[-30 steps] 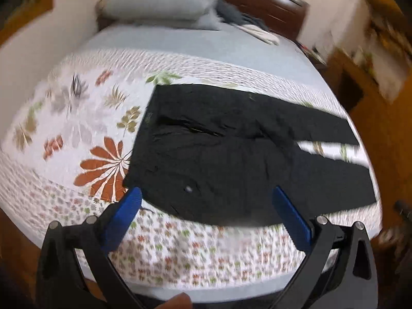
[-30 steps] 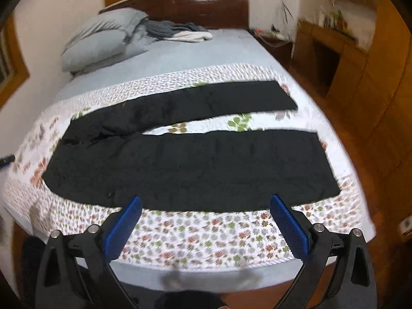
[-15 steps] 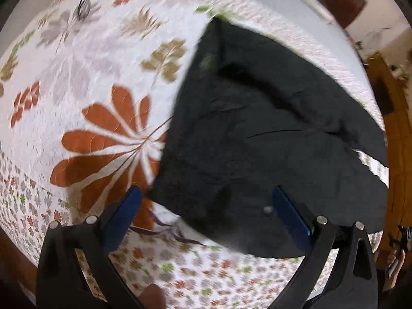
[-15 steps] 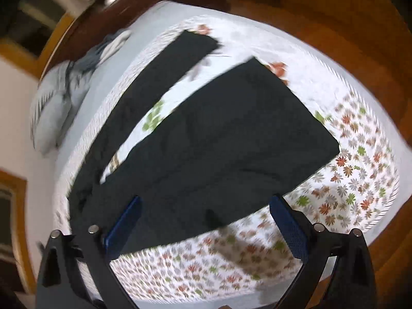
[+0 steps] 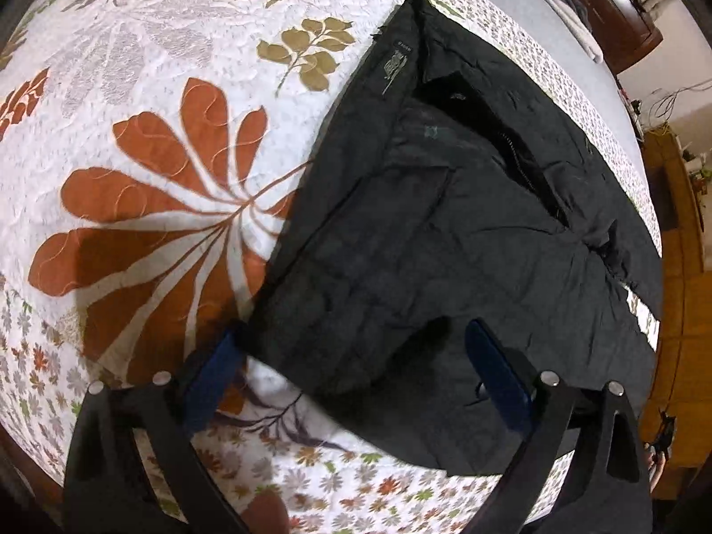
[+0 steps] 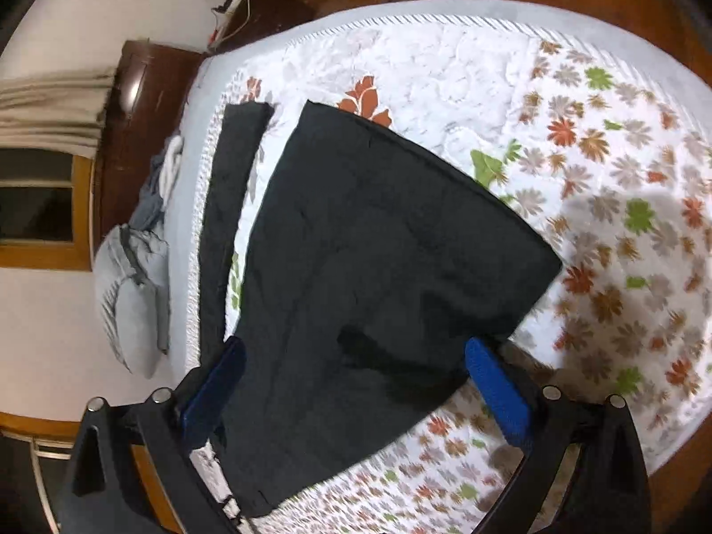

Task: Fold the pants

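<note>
Black pants lie flat on a floral bedspread, waistband toward the left and zipper fly showing. My left gripper is open, its blue pads straddling the near corner of the waistband, close above the cloth. In the right wrist view the near pant leg ends in a hem, and the far leg lies beside it. My right gripper is open, its pads on either side of the near leg just short of the hem.
The bedspread has a large orange leaf print. Grey pillows and loose clothes lie at the dark wooden headboard. A nightstand and wooden floor border the bed.
Both grippers have dropped toward the bed and closed in on the pants: the left to the waistband corner, the right to the near leg end while rolling sideways. Both stay open.
</note>
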A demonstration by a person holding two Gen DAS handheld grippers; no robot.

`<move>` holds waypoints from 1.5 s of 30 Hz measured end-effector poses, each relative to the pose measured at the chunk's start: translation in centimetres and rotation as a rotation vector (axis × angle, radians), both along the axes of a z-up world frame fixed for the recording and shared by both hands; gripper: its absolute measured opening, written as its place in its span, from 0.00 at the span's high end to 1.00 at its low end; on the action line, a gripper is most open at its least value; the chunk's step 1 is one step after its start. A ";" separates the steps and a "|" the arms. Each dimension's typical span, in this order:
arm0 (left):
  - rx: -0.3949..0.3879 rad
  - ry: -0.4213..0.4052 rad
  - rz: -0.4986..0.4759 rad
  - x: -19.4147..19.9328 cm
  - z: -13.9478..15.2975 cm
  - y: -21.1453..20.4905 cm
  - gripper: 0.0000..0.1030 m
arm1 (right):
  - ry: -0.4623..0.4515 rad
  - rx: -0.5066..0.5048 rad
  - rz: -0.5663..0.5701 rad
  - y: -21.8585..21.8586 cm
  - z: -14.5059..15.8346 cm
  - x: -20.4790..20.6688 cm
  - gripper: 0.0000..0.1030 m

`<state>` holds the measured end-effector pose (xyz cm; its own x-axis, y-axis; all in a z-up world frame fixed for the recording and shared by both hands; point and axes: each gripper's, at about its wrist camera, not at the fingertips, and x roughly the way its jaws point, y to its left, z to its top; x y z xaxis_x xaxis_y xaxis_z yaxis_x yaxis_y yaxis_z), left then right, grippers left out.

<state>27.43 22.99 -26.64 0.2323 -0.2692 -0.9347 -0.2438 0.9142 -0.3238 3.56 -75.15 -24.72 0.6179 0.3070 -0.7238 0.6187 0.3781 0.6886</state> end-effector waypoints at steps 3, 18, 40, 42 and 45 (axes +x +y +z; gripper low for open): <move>-0.007 -0.007 0.007 -0.5 0.0 0.3 0.05 | -0.027 -0.009 -0.038 -0.8 0.1 -1.8 0.03; 0.033 0.004 -0.013 0.3 1.1 -0.3 0.70 | -0.209 0.018 -0.115 -1.2 -2.4 0.1 0.91; -0.045 0.129 -0.010 -4.1 2.8 2.1 0.73 | -0.056 -0.097 0.027 2.3 -0.9 -6.6 0.92; -0.072 0.125 0.020 -4.4 1.5 2.6 0.73 | -0.018 -0.103 0.047 2.8 -2.5 -6.5 0.90; -0.079 0.090 0.024 -4.2 1.2 2.4 0.63 | -0.011 -0.100 0.070 2.7 -3.2 -5.9 0.81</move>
<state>23.25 25.42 -25.42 0.1555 -0.3380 -0.9282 -0.2970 0.8802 -0.3702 -2.34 -72.50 -27.95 0.6059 0.2763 -0.7460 0.5807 0.4873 0.6521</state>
